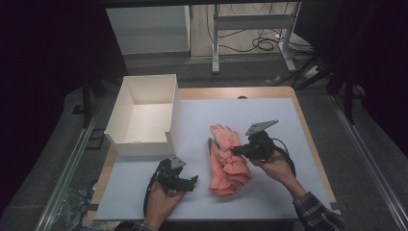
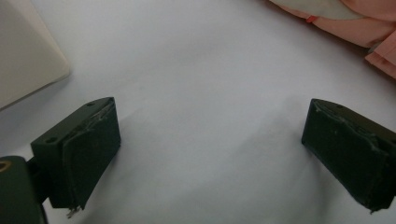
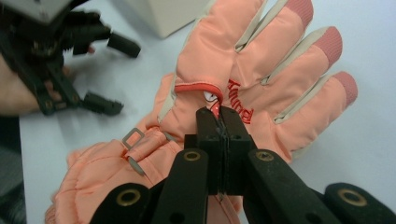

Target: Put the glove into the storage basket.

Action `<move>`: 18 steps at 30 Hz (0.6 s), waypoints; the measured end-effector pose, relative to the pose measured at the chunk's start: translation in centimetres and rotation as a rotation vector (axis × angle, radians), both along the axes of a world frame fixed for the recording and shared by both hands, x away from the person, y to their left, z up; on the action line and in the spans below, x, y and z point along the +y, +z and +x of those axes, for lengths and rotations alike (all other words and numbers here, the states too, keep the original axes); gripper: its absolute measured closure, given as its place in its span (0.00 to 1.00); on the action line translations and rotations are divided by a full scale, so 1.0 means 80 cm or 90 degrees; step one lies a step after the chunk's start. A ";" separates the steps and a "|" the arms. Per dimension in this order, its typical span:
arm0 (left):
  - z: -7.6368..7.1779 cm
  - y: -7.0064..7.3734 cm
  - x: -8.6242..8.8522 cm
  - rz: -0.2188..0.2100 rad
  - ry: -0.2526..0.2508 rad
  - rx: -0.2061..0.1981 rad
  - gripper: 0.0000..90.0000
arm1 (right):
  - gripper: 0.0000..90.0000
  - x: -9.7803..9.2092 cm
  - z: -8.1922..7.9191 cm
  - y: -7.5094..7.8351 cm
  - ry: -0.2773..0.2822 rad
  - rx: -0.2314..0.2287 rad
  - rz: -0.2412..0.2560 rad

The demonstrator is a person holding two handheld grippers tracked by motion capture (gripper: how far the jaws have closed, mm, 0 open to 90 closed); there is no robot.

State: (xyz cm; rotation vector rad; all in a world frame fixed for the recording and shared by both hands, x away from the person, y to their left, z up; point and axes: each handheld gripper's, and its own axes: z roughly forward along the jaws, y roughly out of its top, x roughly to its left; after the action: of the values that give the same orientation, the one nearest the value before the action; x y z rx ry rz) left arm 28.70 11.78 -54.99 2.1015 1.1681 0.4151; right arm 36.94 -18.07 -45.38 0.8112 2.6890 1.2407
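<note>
High view: white mat [image 1: 269, 113] covers wooden table [image 1: 308, 132].

A pink glove [image 3: 261, 88] is pinched by the right gripper [image 3: 219, 114]; the left gripper [image 3: 70, 60] is seen beyond the glove's cuff, jaws apart.

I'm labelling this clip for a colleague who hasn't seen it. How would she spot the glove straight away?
On the white mat covering the table, look right of the open white box. The salmon-pink padded glove lies there, fingers toward the far edge, with the right gripper closed on it. It is the only coloured, soft thing there.
</note>
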 end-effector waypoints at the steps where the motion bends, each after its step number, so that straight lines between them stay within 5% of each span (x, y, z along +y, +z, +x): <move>1: 0.000 0.000 0.000 0.003 -0.003 0.001 0.05 | 0.98 0.002 -0.005 0.007 -0.017 -0.004 -0.003; 7: 0.000 0.000 0.000 -0.001 0.000 0.003 0.05 | 0.98 0.021 -0.034 0.035 -0.087 -0.029 -0.027; 10: 0.000 0.000 0.000 -0.001 0.001 0.002 0.05 | 0.98 0.034 -0.047 0.040 -0.093 -0.029 -0.031; 18: 0.000 0.000 0.000 -0.001 0.000 0.000 0.05 | 0.97 0.059 -0.047 0.003 -0.125 0.006 -0.061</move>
State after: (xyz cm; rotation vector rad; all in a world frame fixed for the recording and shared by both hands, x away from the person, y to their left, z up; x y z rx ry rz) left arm 28.69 11.78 -54.99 2.1006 1.1688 0.4144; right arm 33.16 -13.32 -45.16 1.0400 2.5770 1.0583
